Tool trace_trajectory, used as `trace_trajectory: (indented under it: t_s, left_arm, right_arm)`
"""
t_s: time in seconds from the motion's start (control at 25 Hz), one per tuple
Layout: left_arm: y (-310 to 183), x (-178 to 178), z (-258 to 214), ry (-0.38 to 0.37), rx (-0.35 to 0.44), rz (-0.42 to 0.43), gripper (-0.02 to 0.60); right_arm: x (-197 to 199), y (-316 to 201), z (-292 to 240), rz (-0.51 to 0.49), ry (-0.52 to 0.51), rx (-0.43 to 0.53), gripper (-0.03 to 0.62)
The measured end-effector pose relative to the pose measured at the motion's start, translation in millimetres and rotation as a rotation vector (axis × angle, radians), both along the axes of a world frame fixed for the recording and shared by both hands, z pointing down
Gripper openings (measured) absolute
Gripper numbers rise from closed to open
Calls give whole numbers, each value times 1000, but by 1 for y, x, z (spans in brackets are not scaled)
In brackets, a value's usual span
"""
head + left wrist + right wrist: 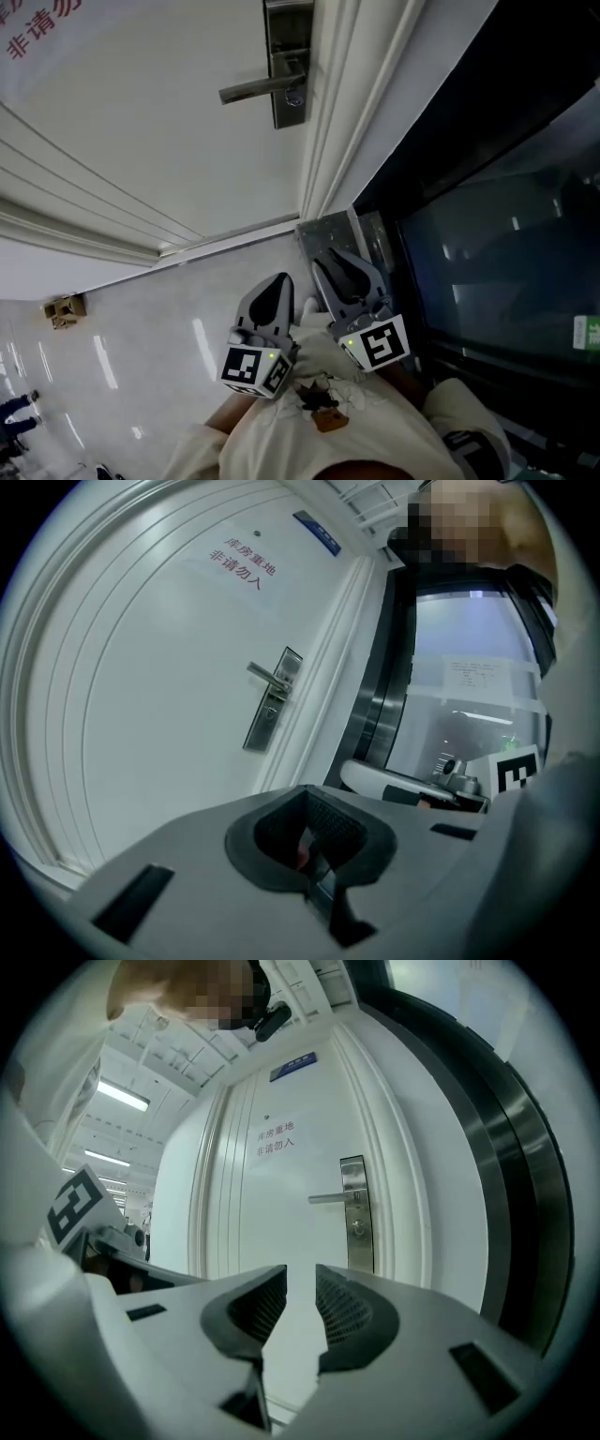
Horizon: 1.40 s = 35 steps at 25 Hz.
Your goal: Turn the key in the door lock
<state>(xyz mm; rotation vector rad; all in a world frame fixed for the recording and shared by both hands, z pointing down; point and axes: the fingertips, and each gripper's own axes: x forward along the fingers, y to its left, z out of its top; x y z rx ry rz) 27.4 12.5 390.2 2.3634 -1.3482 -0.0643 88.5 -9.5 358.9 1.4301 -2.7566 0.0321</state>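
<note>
A steel lock plate (286, 56) with a lever handle (258, 87) sits on the white door (159, 122), far ahead of both grippers. Below the lever is a small round key spot (294, 97), too small to make out. In the right gripper view the lock plate (353, 1208) lies straight ahead, and in the left gripper view the lock plate (272, 710) is off to the left. My left gripper (278, 286) is held low near my body, its pads together. My right gripper (339, 267) is beside it, jaws slightly apart with nothing between them.
A dark glass panel (497, 244) in a metal frame (328, 234) stands right of the door. A notice with red characters (37, 28) hangs on the door. A small brown object (64, 309) lies on the glossy pale floor (141, 328) at the left.
</note>
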Motion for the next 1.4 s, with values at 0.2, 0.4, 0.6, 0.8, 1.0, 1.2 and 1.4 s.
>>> trace_trajectory:
  t_s: [0.2,0.4,0.6,0.8,1.0,1.2,1.4]
  left_arm:
    - [-12,-8,11,-13,-9,-92,5]
    - [-35,-33,12,2,-43,-174,5]
    - [-88,-35,11,29,-26,-111,5]
    - [-136,-50,-10,32,34,-36,5]
    - [-165,-56,-14,34,53,48,5]
    - [-172,-54,-7,39,36,104,5]
    - [-176,-53,-6,49,37,135,5]
  right_arm:
    - [1,-32,6,-40,110,68,91]
    - [-19,-68,-5,-72,100,89,91]
    - [-25,-113,-2,-7,217,122,91]
    - [-30,-151,-17,106,303,157,91]
    - [-32,-185,-29,231,396,268,103]
    - [-29,-218,-30,323,727,341,113]
    - [-33,-247,-41,376,1017,475,146]
